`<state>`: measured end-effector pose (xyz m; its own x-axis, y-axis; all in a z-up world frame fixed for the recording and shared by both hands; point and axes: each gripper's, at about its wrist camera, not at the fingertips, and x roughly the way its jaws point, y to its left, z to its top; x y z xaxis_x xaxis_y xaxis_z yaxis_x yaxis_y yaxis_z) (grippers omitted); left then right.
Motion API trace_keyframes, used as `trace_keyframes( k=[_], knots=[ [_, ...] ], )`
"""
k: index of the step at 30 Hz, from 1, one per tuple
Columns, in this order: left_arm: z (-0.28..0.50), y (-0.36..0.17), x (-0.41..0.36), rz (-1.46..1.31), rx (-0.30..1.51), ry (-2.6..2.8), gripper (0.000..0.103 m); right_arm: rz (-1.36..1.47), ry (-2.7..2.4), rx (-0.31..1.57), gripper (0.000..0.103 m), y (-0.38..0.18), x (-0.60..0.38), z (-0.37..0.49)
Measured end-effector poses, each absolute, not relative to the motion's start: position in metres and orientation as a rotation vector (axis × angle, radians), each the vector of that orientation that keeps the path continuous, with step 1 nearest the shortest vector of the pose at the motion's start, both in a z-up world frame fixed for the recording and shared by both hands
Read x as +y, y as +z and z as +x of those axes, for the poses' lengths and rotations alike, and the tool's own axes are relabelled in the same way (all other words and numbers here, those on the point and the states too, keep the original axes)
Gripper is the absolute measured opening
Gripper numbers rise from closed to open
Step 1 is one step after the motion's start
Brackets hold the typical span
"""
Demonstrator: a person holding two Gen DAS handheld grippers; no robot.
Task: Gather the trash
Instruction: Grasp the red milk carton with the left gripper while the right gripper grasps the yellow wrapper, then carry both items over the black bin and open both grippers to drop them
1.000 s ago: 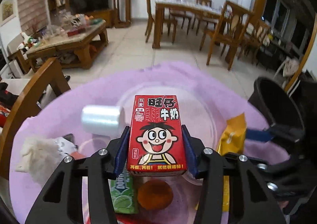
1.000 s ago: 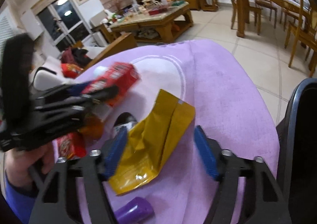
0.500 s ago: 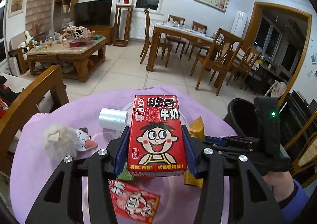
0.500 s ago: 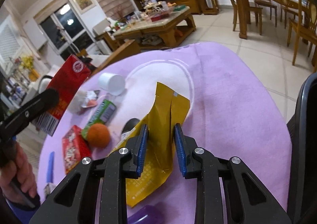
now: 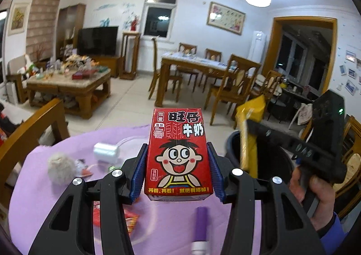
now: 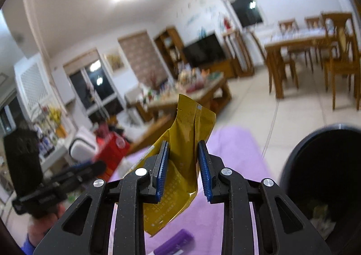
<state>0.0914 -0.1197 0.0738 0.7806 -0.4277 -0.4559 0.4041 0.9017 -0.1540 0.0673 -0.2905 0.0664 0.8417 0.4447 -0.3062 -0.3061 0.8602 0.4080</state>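
Note:
My left gripper [image 5: 178, 173] is shut on a red milk carton [image 5: 178, 153] with a cartoon face, held upright above the purple-covered table [image 5: 49, 187]. My right gripper [image 6: 182, 171] is shut on a crumpled yellow wrapper [image 6: 187, 139], lifted off the table. In the left wrist view that wrapper [image 5: 248, 133] hangs over the rim of the black trash bin [image 5: 270, 164], with a hand gripping the right tool. The bin [image 6: 327, 176] stands at the right of the right wrist view, some trash at its bottom.
On the table lie a white tape roll [image 5: 106, 152], a crumpled tissue [image 5: 61, 170], a red packet [image 5: 128, 221] and a purple marker [image 5: 200, 228], also seen as a purple marker [image 6: 173, 243]. A wooden chair back [image 5: 29, 133] stands at the left.
My right gripper closed on the yellow wrapper and raised it off the table toward the bin. My left gripper rose with the carton and tilted more level.

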Motion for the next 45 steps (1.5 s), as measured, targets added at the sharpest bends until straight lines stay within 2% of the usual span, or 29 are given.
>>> trace_keyframes(
  k=[7, 15, 27, 36, 38, 40, 42, 45],
  knots=[
    [0.082, 0.082, -0.188, -0.019, 0.458, -0.563, 0.049, 0.387, 0.301, 0.236, 0.027, 0.1, -0.376, 0.011],
    [0.085, 0.071, -0.262, -0.008, 0.471, -0.686, 0.049, 0.435, 0.173, 0.178, 0.027, 0.099, -0.474, -0.031],
    [0.113, 0.023, -0.331, 0.002, 0.591, -0.741, 0.049, 0.548, 0.041, 0.286, 0.027, 0.024, -0.578, -0.013],
    [0.129, -0.001, -0.344, 0.016, 0.657, -0.735, 0.051, 0.596, 0.007, 0.375, 0.029, -0.023, -0.588, 0.025],
    [0.126, -0.001, -0.346, 0.022, 0.66, -0.737, 0.057, 0.61, 0.008, 0.4, 0.034, -0.031, -0.589, 0.032],
    [0.122, 0.003, -0.348, 0.025, 0.646, -0.725, 0.079, 0.616, 0.006, 0.413, 0.058, -0.036, -0.587, 0.036],
    [0.118, 0.007, -0.343, 0.024, 0.63, -0.718, 0.081, 0.627, 0.004, 0.411, 0.066, -0.039, -0.586, 0.037],
    [0.112, 0.015, -0.333, 0.021, 0.624, -0.722, 0.081, 0.618, 0.0, 0.409, 0.069, -0.038, -0.581, 0.037]
  ],
)
